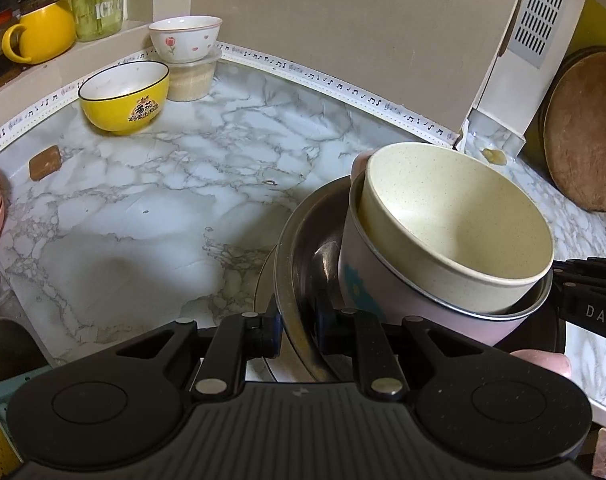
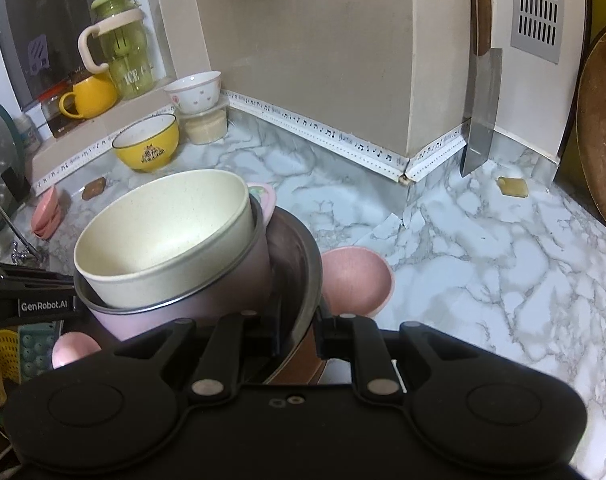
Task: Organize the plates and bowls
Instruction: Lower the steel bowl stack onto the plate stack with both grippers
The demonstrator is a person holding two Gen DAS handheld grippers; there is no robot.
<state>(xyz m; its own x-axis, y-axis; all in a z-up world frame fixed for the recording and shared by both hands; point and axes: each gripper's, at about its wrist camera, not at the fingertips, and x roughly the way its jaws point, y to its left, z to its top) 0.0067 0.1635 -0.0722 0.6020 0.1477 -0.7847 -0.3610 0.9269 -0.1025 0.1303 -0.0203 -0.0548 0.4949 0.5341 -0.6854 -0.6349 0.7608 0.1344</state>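
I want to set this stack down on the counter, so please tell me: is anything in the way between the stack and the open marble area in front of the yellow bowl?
Nothing visible blocks it. The steel bowl, holding the pink pot and cream bowl, faces bare countertop. The yellow bowl stands further back; a small brown block lies at the left edge.

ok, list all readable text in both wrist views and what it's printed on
"ICE C", cut off: green bottle
"GenRobot.AI": left gripper, seen from the right wrist
"DAS", cut off: right gripper, seen from the left wrist
Black characters on the yellow bowl: too blurred to read
Music notes, not words: white edge strip
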